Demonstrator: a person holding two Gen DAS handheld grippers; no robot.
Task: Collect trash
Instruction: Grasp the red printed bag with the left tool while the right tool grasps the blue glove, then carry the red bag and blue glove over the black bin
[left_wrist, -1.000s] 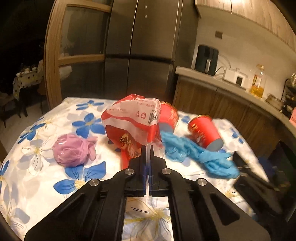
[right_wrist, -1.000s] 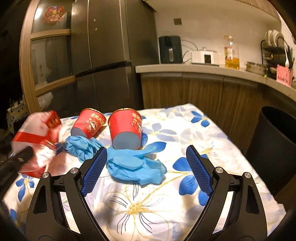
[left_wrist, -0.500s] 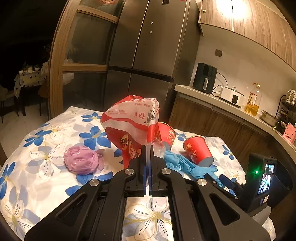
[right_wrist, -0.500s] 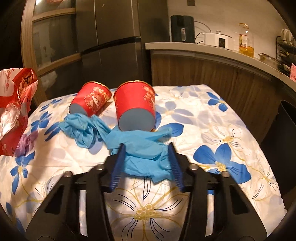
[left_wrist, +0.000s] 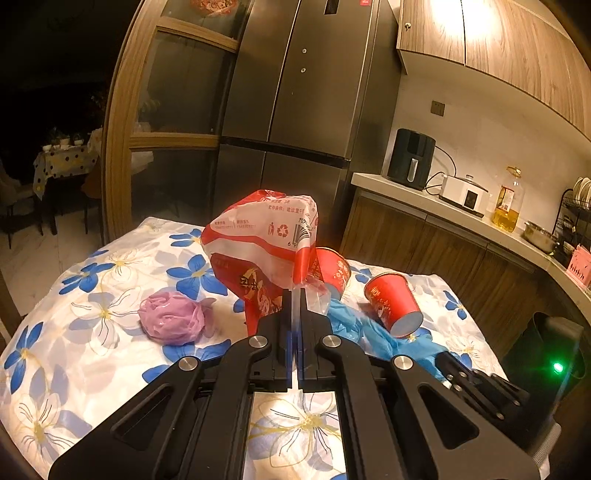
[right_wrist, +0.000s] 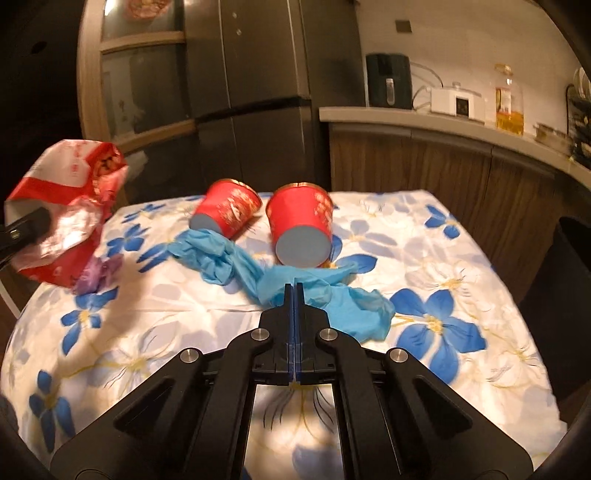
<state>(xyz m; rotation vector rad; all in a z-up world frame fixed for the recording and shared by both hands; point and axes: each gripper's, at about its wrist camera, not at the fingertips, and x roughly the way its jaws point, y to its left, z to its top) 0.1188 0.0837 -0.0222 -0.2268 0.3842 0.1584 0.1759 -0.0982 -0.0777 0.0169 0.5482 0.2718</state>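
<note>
At the bottom centre of the left wrist view, the left gripper is pinching its black jaws together on the thin clear edge of a red and white plastic bag, which is ballooning up crinkled and glossy at mid-frame, printed with a recycling mark. At the bottom centre of the right wrist view, the right gripper is clamping its jaws flat together on a fold of a limp blue rubber glove, whose wrinkled fingers are trailing to the right across the floral tablecloth. A second blue glove is lying bunched just left of it, its end touching the base of the left red paper cup. That cup and the right red paper cup, both tapered and gold-rimmed, are lying on their sides with grey bottoms facing the camera. At left of centre in the left wrist view, a pink crumpled plastic ball is resting on the cloth. A black trash bin is standing at the right edge, beside the table. Beyond, a steel refrigerator is filling the upper centre, and a wooden-fronted counter is carrying a black air fryer.
</note>
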